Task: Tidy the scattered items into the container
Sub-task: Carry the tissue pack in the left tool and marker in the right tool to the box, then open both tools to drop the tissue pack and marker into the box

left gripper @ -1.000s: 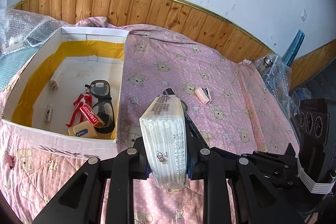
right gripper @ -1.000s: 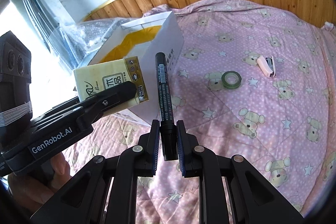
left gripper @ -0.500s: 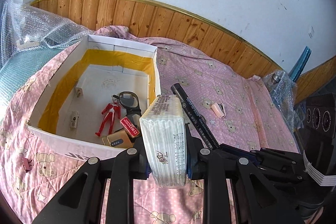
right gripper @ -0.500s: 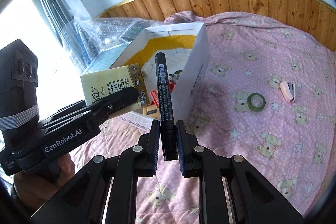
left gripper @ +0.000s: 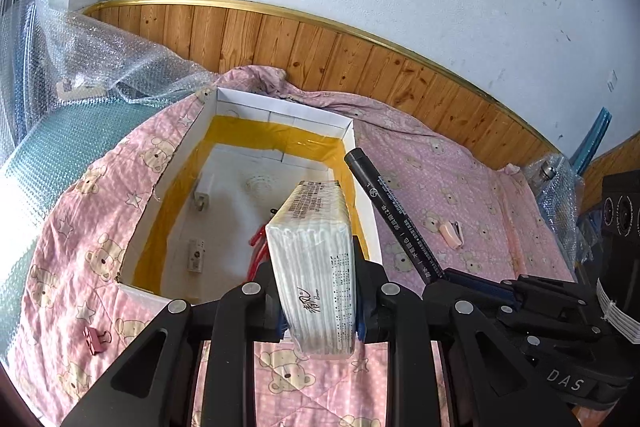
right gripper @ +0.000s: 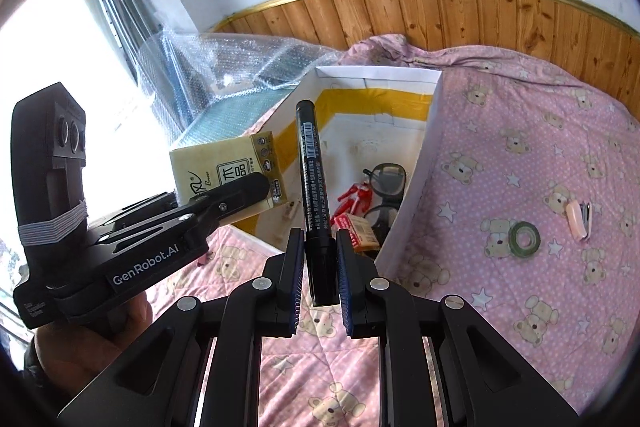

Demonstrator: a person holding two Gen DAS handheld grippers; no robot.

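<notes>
My left gripper [left gripper: 320,291] is shut on a tissue pack [left gripper: 316,263], held over the near edge of the white box [left gripper: 280,107] with yellow tape inside. My right gripper [right gripper: 318,259] is shut on a black marker [right gripper: 314,179] that points up over the box's near right corner. In the left wrist view the marker [left gripper: 392,215] slants above the box's right wall. In the right wrist view the tissue pack [right gripper: 228,175] hangs beside the box [right gripper: 424,155]. Glasses [right gripper: 386,187], a red toy figure [right gripper: 354,197] and a small packet [right gripper: 358,227] lie inside.
On the pink bear-print quilt [right gripper: 540,147] lie a green tape roll [right gripper: 524,235] and a pink stapler [right gripper: 578,219] to the right of the box. A pink binder clip [left gripper: 96,337] sits left of it. Bubble wrap [left gripper: 80,59] is heaped at the back left, wood panelling behind.
Both grippers have moved left and forward towards the box with their loads. The tissue pack now hangs over the box's near edge and the marker stands over its right wall.
</notes>
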